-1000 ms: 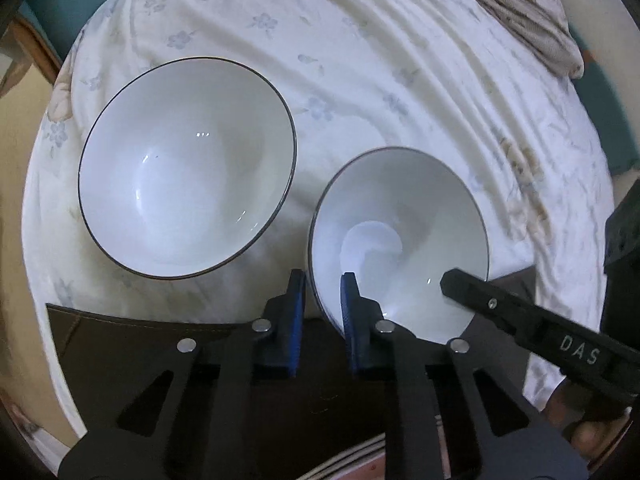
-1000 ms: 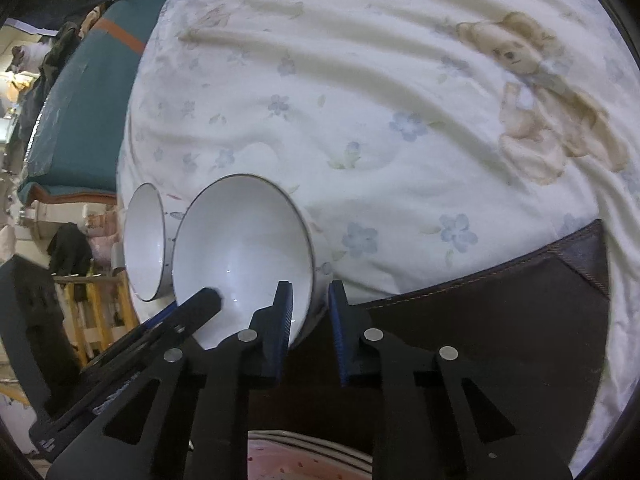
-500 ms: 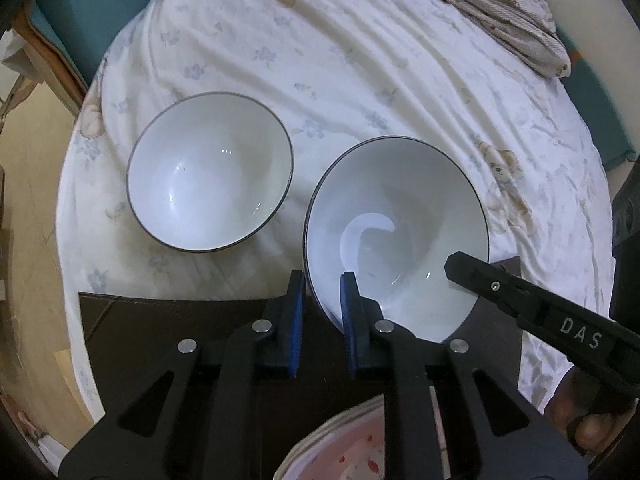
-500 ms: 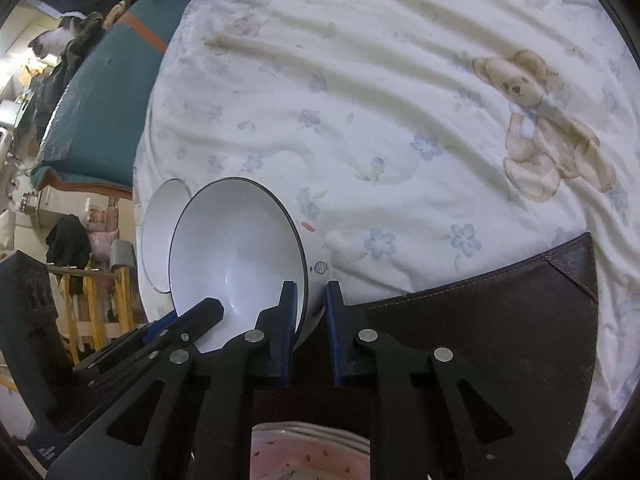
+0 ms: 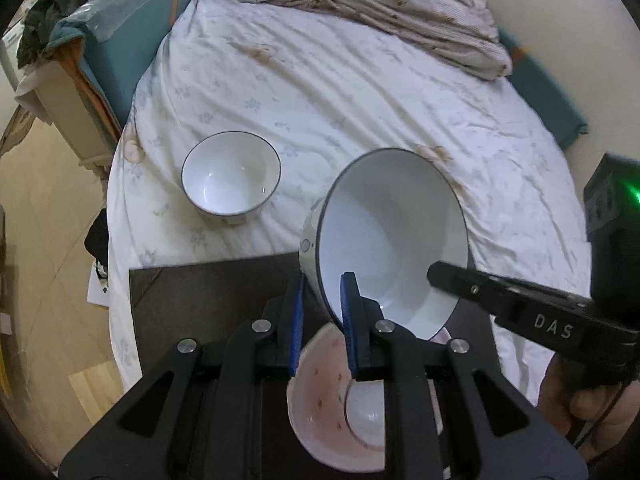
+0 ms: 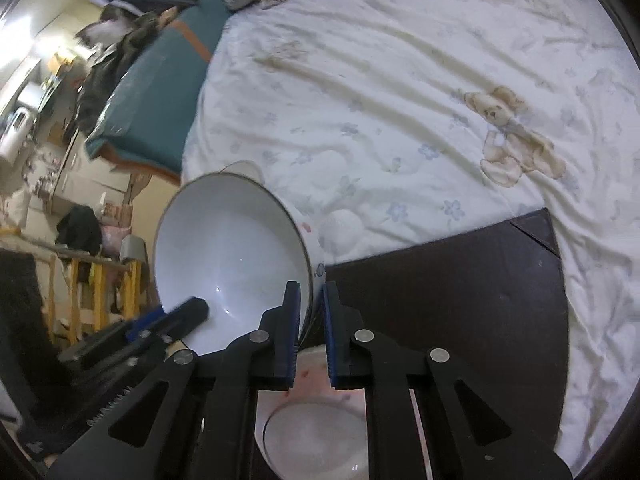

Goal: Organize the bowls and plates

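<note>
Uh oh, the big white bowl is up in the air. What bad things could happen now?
The lifted bowl is pinched only at its thin rim by the left gripper and right gripper, and it is tilted, so it might slip. If it falls, it could crack the pink plate below. The other bowl sits on soft bedding and could tip.

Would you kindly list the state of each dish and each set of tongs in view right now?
Held bowl: lifted off the bed, tilted, empty, gripped at its rim from two sides.
Second bowl: upright on the bedsheet, empty, untouched.
Pink plate: flat on the dark mat, below the held bowl.
Left tongs: shut on the held bowl's rim.
Right tongs: shut on the rim's opposite side.
</note>
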`<act>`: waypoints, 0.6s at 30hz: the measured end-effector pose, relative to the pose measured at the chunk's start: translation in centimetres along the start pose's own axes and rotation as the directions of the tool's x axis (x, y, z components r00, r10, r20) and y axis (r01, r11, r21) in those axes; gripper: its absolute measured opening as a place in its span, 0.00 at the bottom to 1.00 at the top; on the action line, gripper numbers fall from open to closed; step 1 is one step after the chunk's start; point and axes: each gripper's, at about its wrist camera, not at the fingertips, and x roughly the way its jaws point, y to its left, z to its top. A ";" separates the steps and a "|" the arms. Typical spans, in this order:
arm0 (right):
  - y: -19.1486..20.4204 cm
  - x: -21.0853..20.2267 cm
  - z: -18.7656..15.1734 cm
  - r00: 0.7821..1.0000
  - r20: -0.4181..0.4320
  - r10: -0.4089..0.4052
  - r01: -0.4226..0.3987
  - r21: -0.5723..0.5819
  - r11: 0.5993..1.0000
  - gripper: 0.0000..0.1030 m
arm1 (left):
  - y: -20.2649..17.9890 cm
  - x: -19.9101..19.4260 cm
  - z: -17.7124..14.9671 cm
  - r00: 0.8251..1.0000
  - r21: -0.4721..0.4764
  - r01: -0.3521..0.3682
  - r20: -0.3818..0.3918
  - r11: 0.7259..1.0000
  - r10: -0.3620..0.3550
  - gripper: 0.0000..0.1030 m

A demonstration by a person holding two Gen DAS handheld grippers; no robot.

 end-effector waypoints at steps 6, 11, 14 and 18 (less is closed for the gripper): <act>0.7 -2.1 -4.0 1.000 0.006 0.013 -0.013 0.006 1.000 0.12 | -0.9 -1.3 -3.7 1.000 0.057 0.016 -0.007 0.998 -0.015 0.14; 0.6 -3.4 -7.0 1.000 0.013 -0.020 0.020 -0.001 1.000 0.12 | -1.8 -2.1 -5.4 0.999 0.081 0.046 -0.003 0.996 -0.046 0.14; 0.2 -3.8 -8.2 1.000 0.010 -0.024 0.024 0.006 1.000 0.12 | -2.5 -2.1 -6.4 0.999 0.099 0.040 -0.005 0.994 -0.040 0.14; -0.2 -4.3 -9.2 0.999 0.024 -0.031 0.031 0.007 0.999 0.12 | -3.0 -1.0 -7.5 0.999 0.094 0.024 -0.046 0.995 -0.020 0.14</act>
